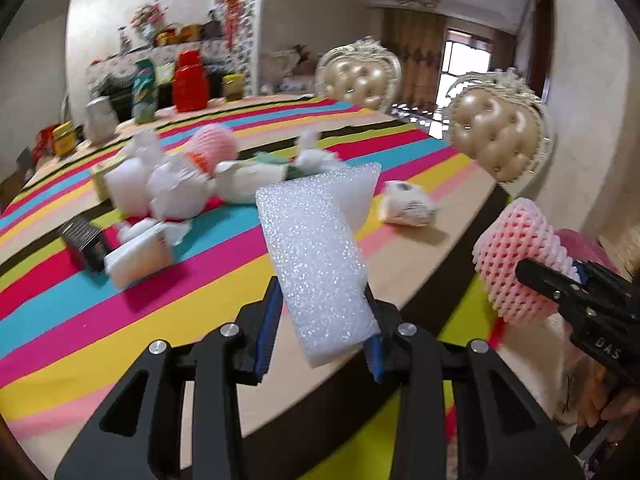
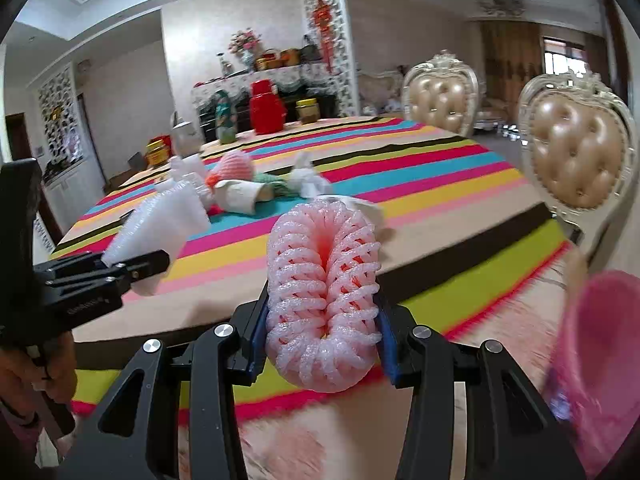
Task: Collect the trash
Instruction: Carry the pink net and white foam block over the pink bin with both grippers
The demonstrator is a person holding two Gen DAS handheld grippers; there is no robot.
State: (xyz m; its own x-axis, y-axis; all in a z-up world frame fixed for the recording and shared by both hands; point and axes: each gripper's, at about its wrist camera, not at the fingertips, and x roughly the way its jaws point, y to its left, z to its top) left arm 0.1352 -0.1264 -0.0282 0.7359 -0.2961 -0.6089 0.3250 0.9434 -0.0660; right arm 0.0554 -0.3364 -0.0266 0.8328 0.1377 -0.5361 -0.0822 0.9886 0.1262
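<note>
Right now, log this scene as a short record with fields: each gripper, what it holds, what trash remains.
left gripper: shut on white foam block
right gripper: shut on pink foam net
both loads: lifted off the striped tablecloth
trash left on table: crumpled paper ball, black box, a white and pink pile
pink bin: right edge, blurred

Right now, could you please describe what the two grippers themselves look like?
Both match: the left gripper and right gripper have matte black angular linkages with triangular cutouts, silver round bolt heads, and blue pads on the inner fingers. Pale lettering marks each body's side.
</note>
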